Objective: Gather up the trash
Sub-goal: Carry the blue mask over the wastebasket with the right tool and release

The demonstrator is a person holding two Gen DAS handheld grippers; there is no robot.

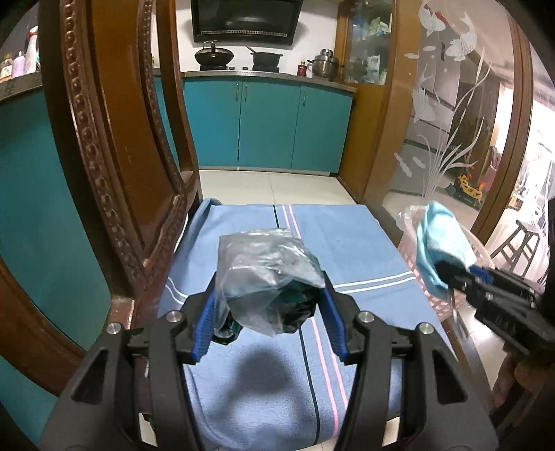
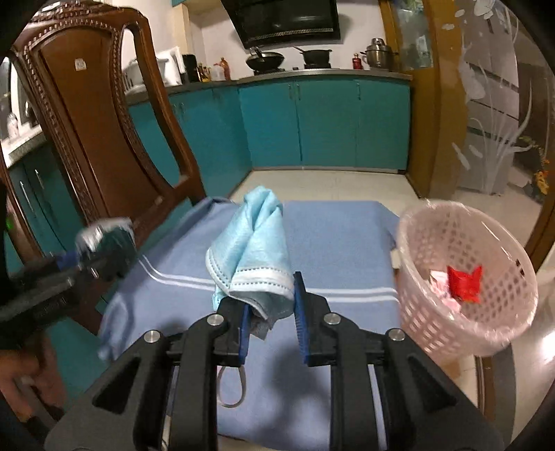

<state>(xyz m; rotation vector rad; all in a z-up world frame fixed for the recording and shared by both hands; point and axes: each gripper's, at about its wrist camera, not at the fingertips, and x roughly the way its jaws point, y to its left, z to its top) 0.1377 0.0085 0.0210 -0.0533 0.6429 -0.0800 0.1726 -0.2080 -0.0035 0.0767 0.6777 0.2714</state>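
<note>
A: Bottom centre of the left wrist view: left gripper (image 1: 269, 307), black arms, blue ribbed pads, clamped on a crumpled clear plastic bag (image 1: 263, 267) with dark teal and black contents. Bag lifted off the cloth; soft shadow on the fabric beneath.

B: Bottom centre of the right wrist view: right gripper (image 2: 270, 312), jaws narrow, pinching a pale blue face mask (image 2: 255, 249). Pleated non-woven fabric, white stitched edge, bunched upright above the pads. One white ear loop (image 2: 231, 386) dangling below, lower centre.

A: Surface under both: blue towel (image 2: 329, 249), matte woven cloth with white double stripes crosswise; in the left view also dark and pink stripes lengthwise. Spread over a flat seat or tabletop, cannot tell which.

B: Right edge: pink plastic lattice basket (image 2: 464, 277), round, lined with a thin clear film, just beside the towel's right edge. Inside: red wrapper (image 2: 463, 282) on pale scraps.

A: Left: carved wooden chair back (image 2: 93, 114), glossy brown, beaded trim.

B: Farther: pale tiled floor, teal cabinets (image 2: 322, 121) under a grey counter. Upper centre: dark wok and pot on the hob, black range hood (image 1: 246, 20) above. Steel pot stack to their right.

A: Far right: frosted glass door (image 1: 451, 114), etched fish and reeds, wooden frame.
</note>
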